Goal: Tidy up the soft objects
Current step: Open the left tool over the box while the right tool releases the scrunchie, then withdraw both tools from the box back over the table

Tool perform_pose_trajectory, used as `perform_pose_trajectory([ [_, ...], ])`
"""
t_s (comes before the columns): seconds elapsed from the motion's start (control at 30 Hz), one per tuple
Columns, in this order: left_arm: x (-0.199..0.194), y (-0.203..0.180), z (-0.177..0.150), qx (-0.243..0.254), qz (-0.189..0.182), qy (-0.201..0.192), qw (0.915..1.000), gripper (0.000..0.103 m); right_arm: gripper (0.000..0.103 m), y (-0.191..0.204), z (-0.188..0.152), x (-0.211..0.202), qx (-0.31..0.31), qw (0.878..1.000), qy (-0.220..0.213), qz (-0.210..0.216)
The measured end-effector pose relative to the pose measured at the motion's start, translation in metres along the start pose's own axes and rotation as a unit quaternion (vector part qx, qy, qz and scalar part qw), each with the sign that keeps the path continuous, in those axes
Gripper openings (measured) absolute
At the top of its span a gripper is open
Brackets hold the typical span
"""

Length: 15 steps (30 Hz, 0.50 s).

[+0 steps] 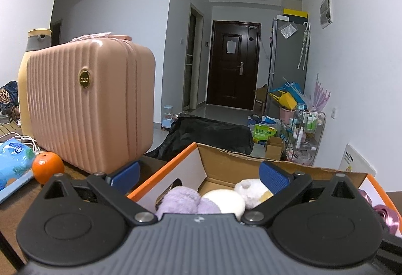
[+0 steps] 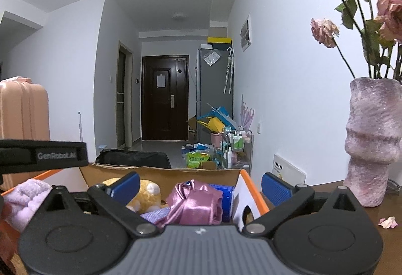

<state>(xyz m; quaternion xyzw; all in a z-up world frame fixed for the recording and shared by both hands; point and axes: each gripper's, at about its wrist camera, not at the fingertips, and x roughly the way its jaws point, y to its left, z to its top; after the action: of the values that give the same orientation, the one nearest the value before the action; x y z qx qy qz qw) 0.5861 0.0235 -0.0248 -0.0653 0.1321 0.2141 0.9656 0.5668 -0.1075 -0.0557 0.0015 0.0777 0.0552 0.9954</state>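
Note:
An orange-edged cardboard box (image 1: 226, 159) sits on the brown table and holds soft things. In the left wrist view a purple fluffy cloth (image 1: 178, 199), a white round plush (image 1: 226, 199) and a white plush (image 1: 251, 189) lie inside, below my left gripper (image 1: 199, 173), which stands open with nothing between its fingers. In the right wrist view the box (image 2: 160, 172) holds a yellow plush (image 2: 148, 196), a pink satin cloth (image 2: 193, 202), a blue item (image 2: 224, 196) and the purple cloth (image 2: 27, 197). My right gripper (image 2: 199, 184) hangs open over the box's right wall, gripping nothing.
A pink ribbed suitcase (image 1: 90, 104) stands left of the box, with an orange (image 1: 47, 167) and a blue pack (image 1: 12, 159) beside it. A pink vase with dried roses (image 2: 371, 144) stands to the right. The left gripper's body (image 2: 42, 153) crosses the right wrist view's left edge.

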Motion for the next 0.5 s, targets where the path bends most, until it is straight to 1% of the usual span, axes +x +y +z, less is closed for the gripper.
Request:
perform_pose_trajectory([
  [0.33, -0.030, 0.013, -0.006, 0.016, -0.006, -0.015, 0.9997, 0.103, 0.103, -0.009, -0.003, -0.032, -0.004, 1.000, -0.016, -0.005],
  [0.5, -0.049, 0.019, -0.012, 0.025, -0.011, -0.017, 0.9995, 0.103, 0.103, -0.011, -0.007, -0.050, -0.012, 1.000, -0.018, -0.006],
])
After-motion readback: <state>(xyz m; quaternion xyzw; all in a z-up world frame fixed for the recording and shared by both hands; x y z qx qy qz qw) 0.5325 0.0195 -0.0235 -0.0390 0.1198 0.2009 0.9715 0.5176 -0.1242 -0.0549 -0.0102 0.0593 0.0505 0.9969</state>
